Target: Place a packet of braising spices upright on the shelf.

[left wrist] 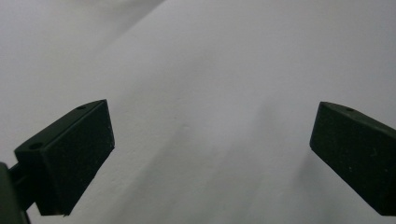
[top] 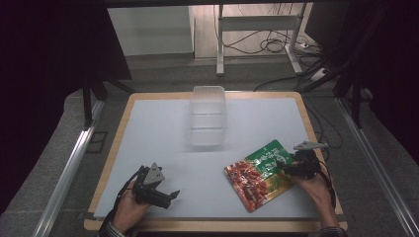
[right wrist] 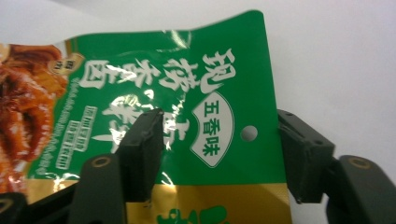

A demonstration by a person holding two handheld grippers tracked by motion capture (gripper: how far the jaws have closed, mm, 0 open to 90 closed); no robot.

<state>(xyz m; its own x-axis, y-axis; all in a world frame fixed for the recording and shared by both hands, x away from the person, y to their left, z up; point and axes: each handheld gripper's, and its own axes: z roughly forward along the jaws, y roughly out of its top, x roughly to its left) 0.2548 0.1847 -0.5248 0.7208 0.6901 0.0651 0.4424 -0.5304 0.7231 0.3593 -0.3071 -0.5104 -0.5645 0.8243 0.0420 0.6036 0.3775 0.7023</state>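
Note:
A snack packet [top: 259, 175], red with a green top end, lies flat on the white table mat [top: 163, 128] at the front right. In the right gripper view its green end [right wrist: 187, 70] carries white characters and a punched hole. My right gripper [top: 287, 166] is open at that green end: one jaw is over the print, the other just off the packet's edge [right wrist: 219, 149]. My left gripper [top: 171, 196] is low over bare mat at the front left, open, with nothing between its fingers [left wrist: 210, 154].
A clear plastic tub [top: 207, 116] stands empty at the back middle of the mat. The wooden table edge [top: 116, 143] frames the mat. Metal rails, a desk frame and cables lie beyond the table.

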